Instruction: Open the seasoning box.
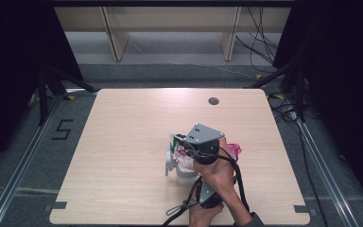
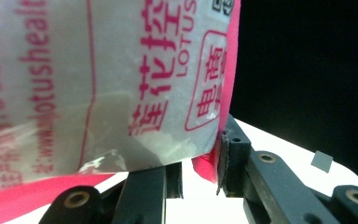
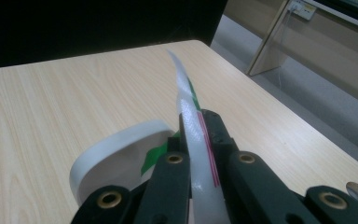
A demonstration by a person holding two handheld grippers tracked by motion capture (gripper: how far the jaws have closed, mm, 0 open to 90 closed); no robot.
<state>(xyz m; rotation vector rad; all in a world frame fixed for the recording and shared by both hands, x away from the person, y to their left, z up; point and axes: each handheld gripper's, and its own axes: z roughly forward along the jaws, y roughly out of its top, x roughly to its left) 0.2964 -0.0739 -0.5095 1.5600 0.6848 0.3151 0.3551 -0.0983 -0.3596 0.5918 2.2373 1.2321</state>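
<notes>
Pink-printed wrapper (image 2: 121,79) clamped in left gripper (image 2: 200,179) jaws, white strip (image 3: 193,135) in right gripper (image 3: 193,154), white cup (image 3: 116,158) beside.

On 1 table (image 1: 123,142) there are 2 grippers, 1 white cup (image 1: 185,176), 1 pink-printed plastic packet (image 2: 98,84), 1 white lid (image 3: 116,154) and 1 white-green strip (image 3: 186,100).

I saw a translucent white wrapper (image 2: 121,79) printed with pink lettering and edged in solid pink. The white strip (image 3: 193,126) carried green patches and thin red lines. The mug (image 3: 116,154) was plain white, the table (image 1: 123,142) pale woodgrain.
</notes>
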